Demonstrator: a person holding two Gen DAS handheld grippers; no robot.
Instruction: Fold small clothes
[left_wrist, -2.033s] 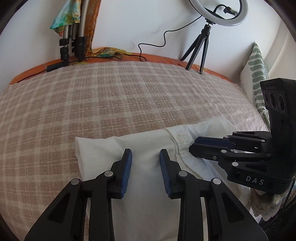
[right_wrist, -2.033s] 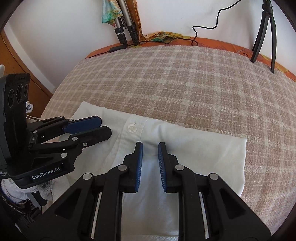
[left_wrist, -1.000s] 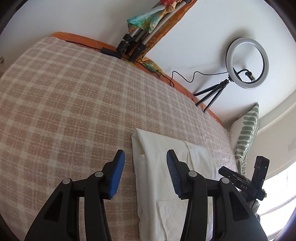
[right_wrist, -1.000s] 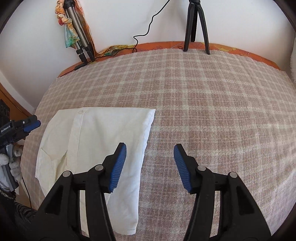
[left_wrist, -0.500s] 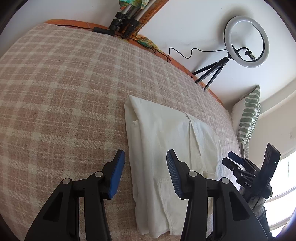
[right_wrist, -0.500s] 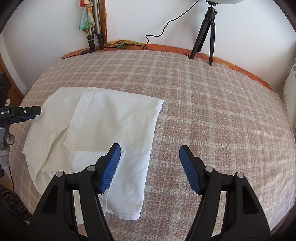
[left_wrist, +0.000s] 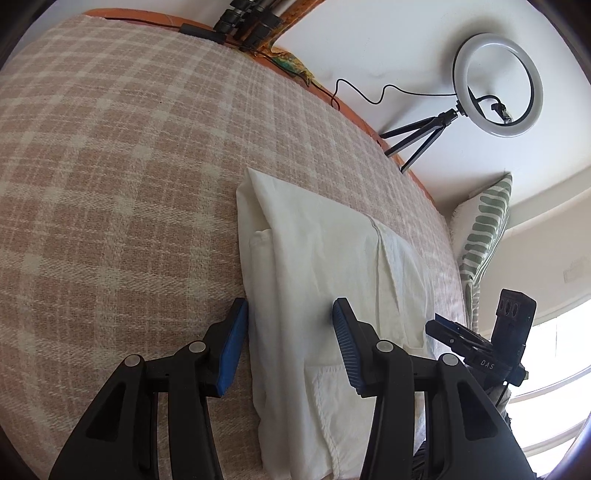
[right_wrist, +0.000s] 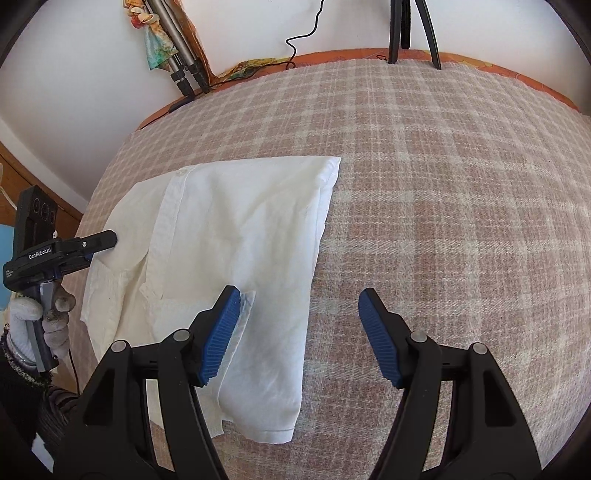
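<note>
The small white cotton shirt (right_wrist: 236, 236) lies partly folded on the pink checked blanket (right_wrist: 443, 221). I hold my left gripper (left_wrist: 290, 345) and right gripper (right_wrist: 299, 332) wide apart, gripping nothing. I think more folds remain.

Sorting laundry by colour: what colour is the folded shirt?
White shirt, plain, clearest in the right wrist view.

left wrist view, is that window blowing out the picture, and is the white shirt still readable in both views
Left wrist view: the bright window at lower right is blown out to plain white, yet the folded white cotton shirt keeps its seams and creases. Right wrist view: even light, the shirt sharp, soft shadow along its right edge. Both views bow the checked pink bedspread like a dome.
</note>
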